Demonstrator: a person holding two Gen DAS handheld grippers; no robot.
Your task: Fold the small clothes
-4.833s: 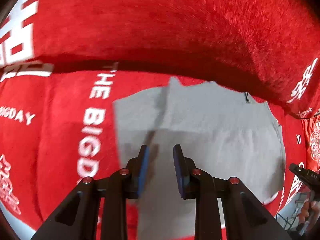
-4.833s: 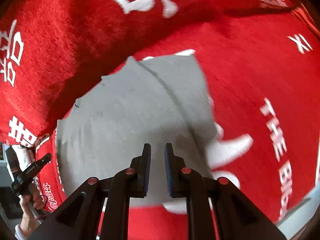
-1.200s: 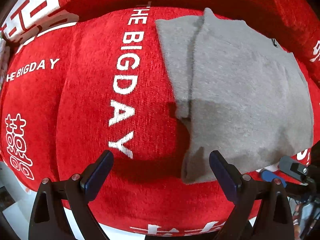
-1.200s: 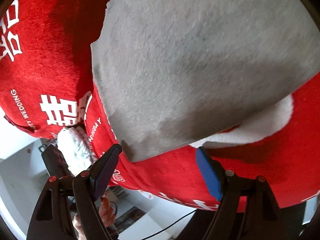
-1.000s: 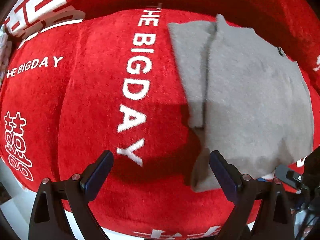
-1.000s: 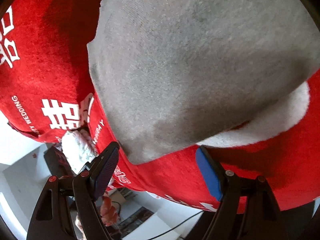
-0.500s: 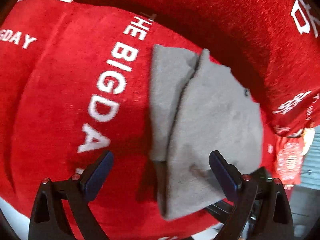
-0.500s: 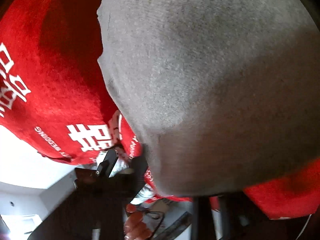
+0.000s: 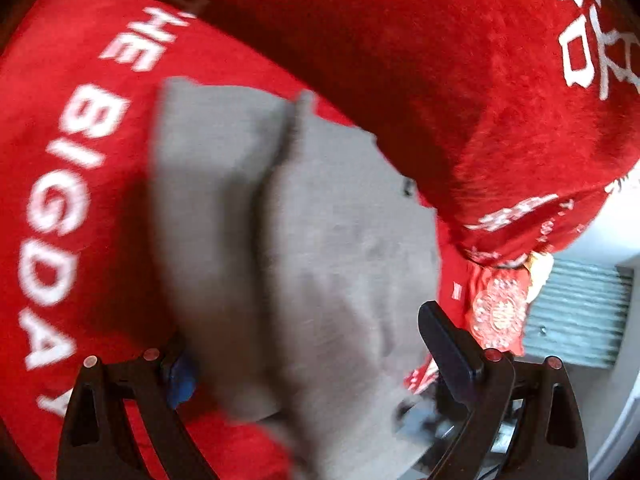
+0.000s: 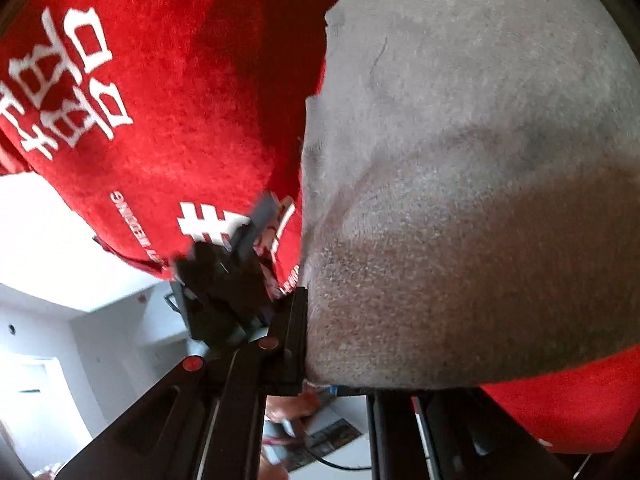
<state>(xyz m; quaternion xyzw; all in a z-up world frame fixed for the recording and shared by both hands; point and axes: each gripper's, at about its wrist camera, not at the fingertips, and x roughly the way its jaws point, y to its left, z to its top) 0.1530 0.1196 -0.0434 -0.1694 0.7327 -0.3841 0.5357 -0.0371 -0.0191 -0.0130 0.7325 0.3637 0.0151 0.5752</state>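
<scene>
A folded grey garment (image 9: 304,240) lies on a red plush cover with white lettering (image 9: 76,184). My left gripper (image 9: 308,364) is wide open, its fingers straddling the garment's near edge, the cloth between them. In the right wrist view the grey garment (image 10: 480,200) fills the frame. My right gripper (image 10: 340,352) sits at its near edge; the left finger (image 10: 294,336) presses against the cloth and the right finger is hidden under it, so its state is unclear. The other hand-held gripper (image 10: 224,280) shows beyond the edge.
A raised red cushion with white characters (image 9: 520,100) runs behind the garment. A red decorated cloth (image 9: 500,312) hangs at the right edge. A grey ribbed panel (image 9: 580,312) and a white room (image 10: 80,340) lie beyond the cover.
Both grippers have closed in on the garment's near edge. The left fingers now straddle the cloth. The cloth now covers the right gripper's far finger.
</scene>
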